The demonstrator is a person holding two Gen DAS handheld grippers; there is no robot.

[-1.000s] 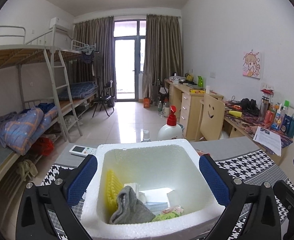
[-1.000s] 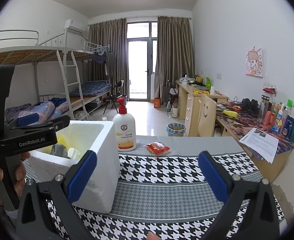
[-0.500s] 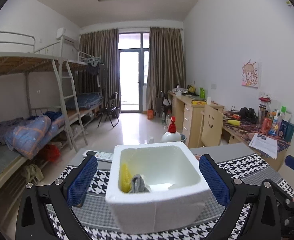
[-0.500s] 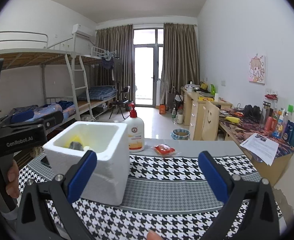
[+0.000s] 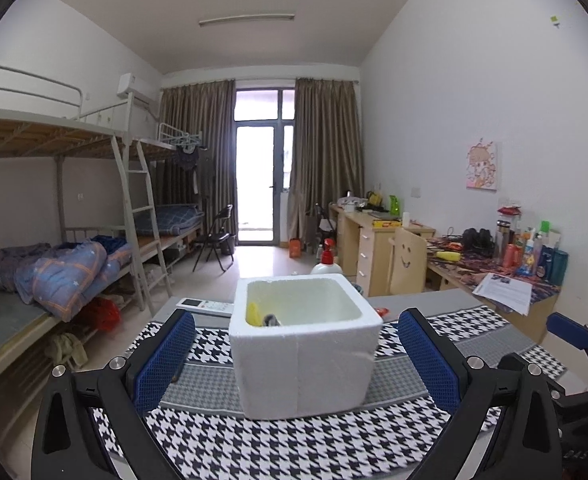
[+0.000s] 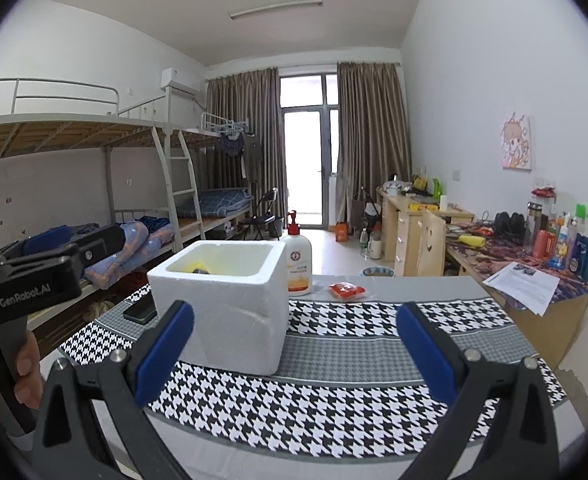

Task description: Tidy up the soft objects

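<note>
A white foam box (image 5: 301, 344) stands on the houndstooth table cloth (image 5: 254, 440); it also shows in the right wrist view (image 6: 222, 300). Inside it I see a yellow object (image 5: 252, 313) and a grey cloth (image 5: 270, 321) at the left wall; the rest of the inside is hidden. My left gripper (image 5: 294, 364) is open and empty, level with the box front, on the near side. My right gripper (image 6: 294, 352) is open and empty, to the right of the box over the cloth. The left gripper's body (image 6: 34, 272) shows at the left in the right wrist view.
A pump bottle (image 6: 297, 260) stands behind the box. A red packet (image 6: 346, 290) lies right of it. A remote (image 5: 204, 305) and a dark phone (image 6: 140, 310) lie left of the box. Desks with clutter (image 6: 533, 248) line the right wall, bunk beds (image 5: 54, 272) the left.
Both grippers have pulled back and lowered from above the box; the box now looks smaller and farther, its contents mostly hidden. Both stay open.
</note>
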